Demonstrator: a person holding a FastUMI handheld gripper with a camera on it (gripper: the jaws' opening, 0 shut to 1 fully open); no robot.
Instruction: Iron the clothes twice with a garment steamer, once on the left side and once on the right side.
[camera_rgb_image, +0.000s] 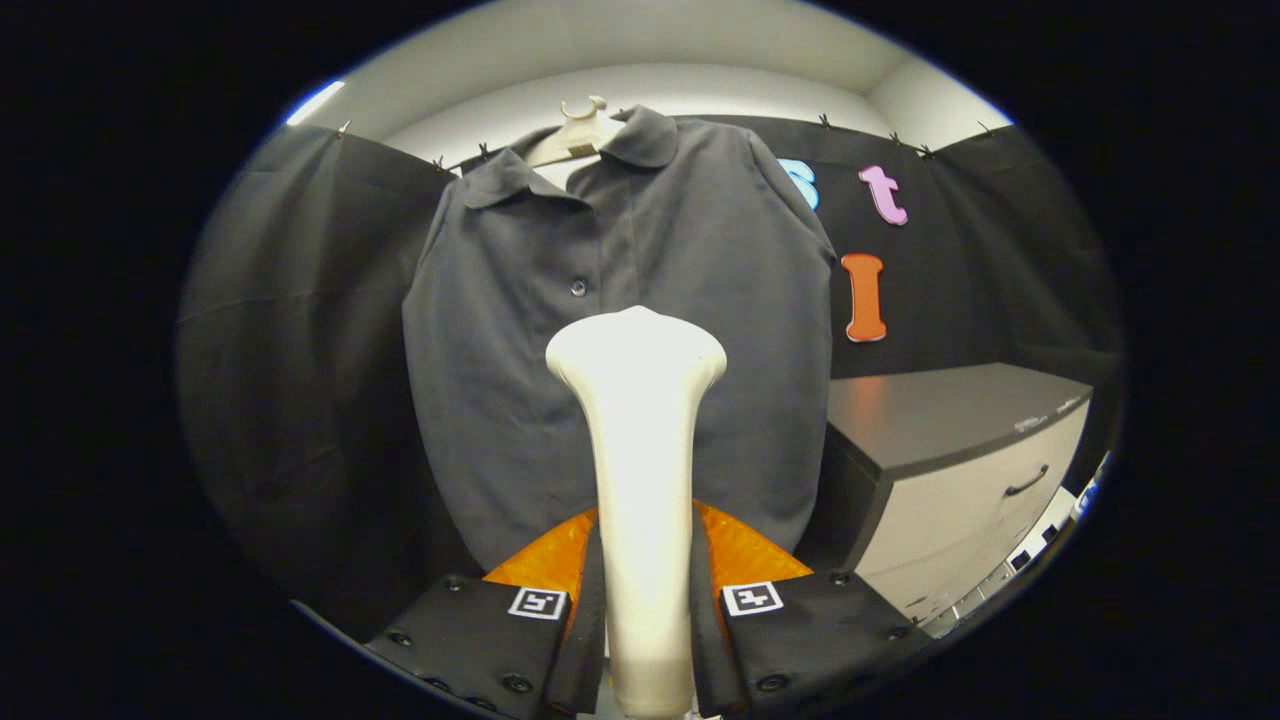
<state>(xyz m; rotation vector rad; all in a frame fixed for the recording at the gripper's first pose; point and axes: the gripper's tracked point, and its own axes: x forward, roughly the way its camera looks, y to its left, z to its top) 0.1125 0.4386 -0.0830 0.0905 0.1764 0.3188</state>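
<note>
I have the gripper (648, 600) clenched on the steamer (640, 450): both fingers press against the sides of its handle at the bottom centre of the frame, and its wide head rises to the middle of the picture. The shirt (620, 330) hangs on a hanger (578, 135) in the upper centre, against the dark cloth wall, directly beyond the steamer head. I cannot tell whether the head touches the fabric or sits just short of it.

The handle looks smooth, hard and tapered, so I judge it could slip or twist in the fingers; a hold low on the narrow part, as now, seems right, with the head kept facing the cloth. The shirt looks light and soft, hung only from the hanger, so I expect it to swing or bunch if I push hard. Gentle strokes should suit it.

A cabinet (960, 470) with a drawer stands at the lower right, near the shirt's hem on that side.
</note>
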